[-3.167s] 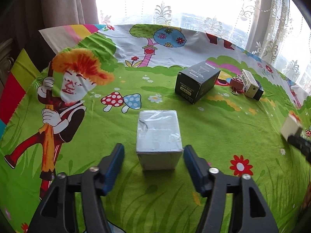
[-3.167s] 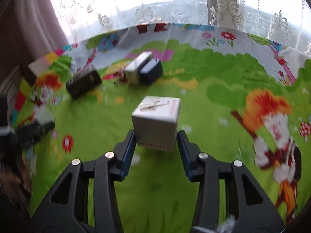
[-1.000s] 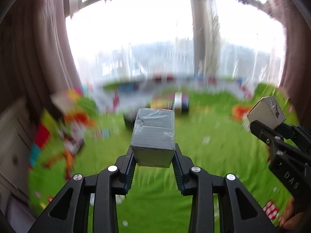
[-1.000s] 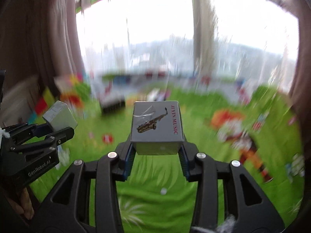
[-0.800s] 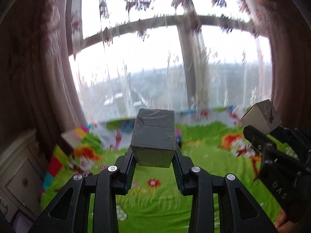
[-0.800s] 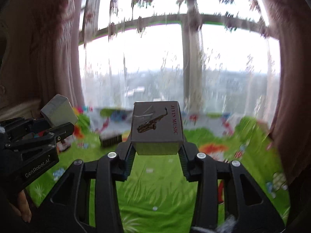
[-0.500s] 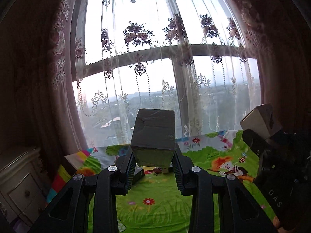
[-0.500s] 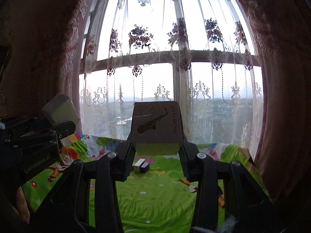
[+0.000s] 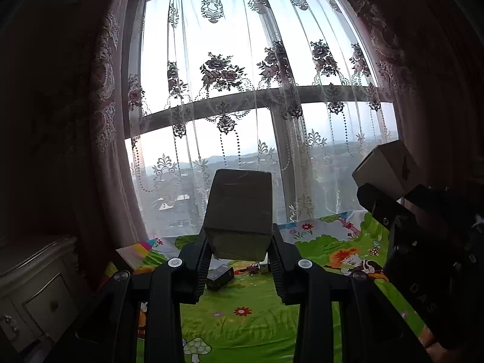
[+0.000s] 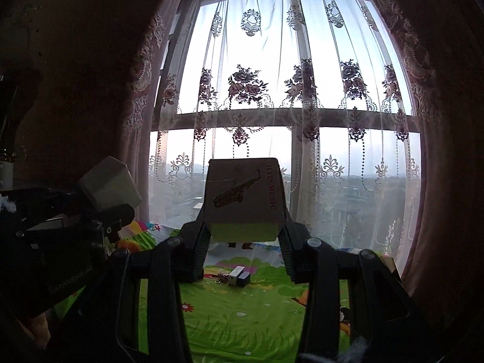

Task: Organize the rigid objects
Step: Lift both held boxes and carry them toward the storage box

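We look level across a dim room toward a tall window [image 10: 302, 90] hung with a lace curtain [image 9: 230, 72] and flanked by heavy drapes [image 10: 435, 121]. Below lies a bright green cartoon cloth [image 9: 248, 323] with flowers and mushrooms; what it covers we cannot tell. A pale drawer cabinet [image 9: 39, 287] stands at its left edge. Our left tool [image 9: 239, 260] is clenched on a grey box [image 9: 240, 211], lifted well clear of the cloth. Our right tool [image 10: 245, 242] grips a saxophone box [image 10: 245, 195], also held high. Each tool shows in the other's view, side by side. Far off on the cloth rest a black box [image 9: 220, 276] and two small boxes [image 10: 239, 274] touching each other.
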